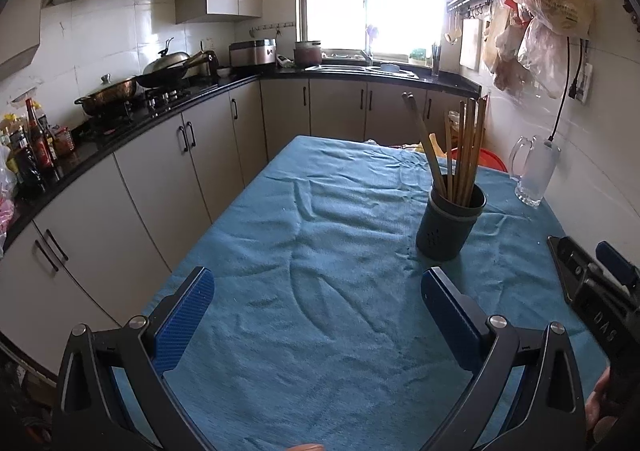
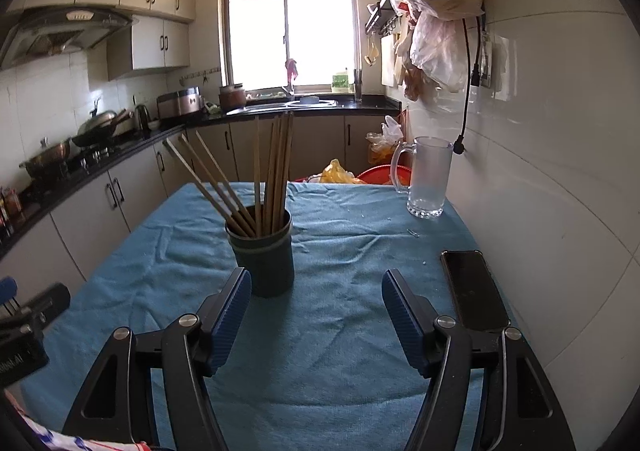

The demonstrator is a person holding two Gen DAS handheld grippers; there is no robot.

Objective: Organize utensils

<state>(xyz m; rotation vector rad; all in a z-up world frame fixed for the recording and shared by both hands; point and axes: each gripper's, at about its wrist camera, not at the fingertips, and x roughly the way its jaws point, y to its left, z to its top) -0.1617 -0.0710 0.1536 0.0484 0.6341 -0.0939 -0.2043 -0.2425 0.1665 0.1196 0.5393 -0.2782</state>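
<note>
Left gripper (image 1: 316, 291) hovering over blue cloth (image 1: 320, 251) on worktop, fingers spread wide, gripping nothing. Right gripper (image 2: 316, 291) likewise hanging with fingers spread, empty. Chopsticks (image 2: 272, 171) standing bunched in dark holder (image 2: 264, 255), upright on cloth, just beyond right gripper's left finger. Glass mug (image 2: 428, 175) sitting near wall; phone (image 2: 474, 287) lying flat beside right finger.
</note>
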